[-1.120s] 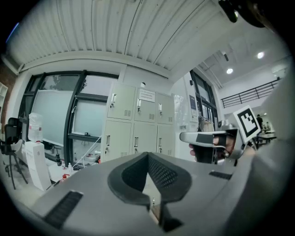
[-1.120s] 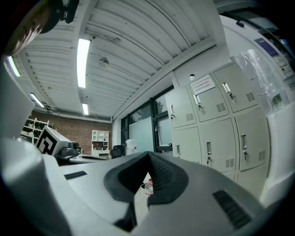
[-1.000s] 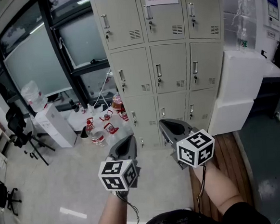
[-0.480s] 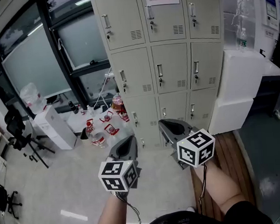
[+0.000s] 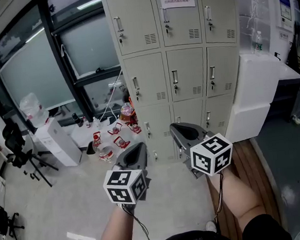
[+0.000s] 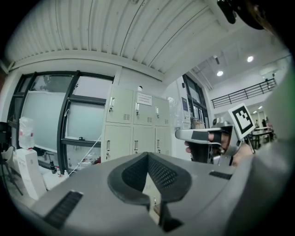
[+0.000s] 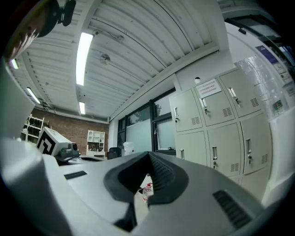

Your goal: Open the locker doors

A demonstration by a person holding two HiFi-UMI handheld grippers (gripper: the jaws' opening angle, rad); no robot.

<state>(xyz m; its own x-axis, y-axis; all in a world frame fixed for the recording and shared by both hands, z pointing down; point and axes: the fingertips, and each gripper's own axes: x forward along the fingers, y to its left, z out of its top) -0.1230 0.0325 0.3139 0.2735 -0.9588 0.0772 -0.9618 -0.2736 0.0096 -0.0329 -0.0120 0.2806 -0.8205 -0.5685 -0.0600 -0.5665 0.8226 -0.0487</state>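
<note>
Beige lockers (image 5: 145, 78) stood with every door shut, contents hidden. Left gripper (image 5: 137, 146) and right gripper (image 5: 177, 127) held jaws together, empty.

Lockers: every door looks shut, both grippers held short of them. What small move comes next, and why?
Probably carry the right gripper forward toward the centre door handle: the lockers are all shut, and both it and the left gripper are closed, empty and short of them.
</note>
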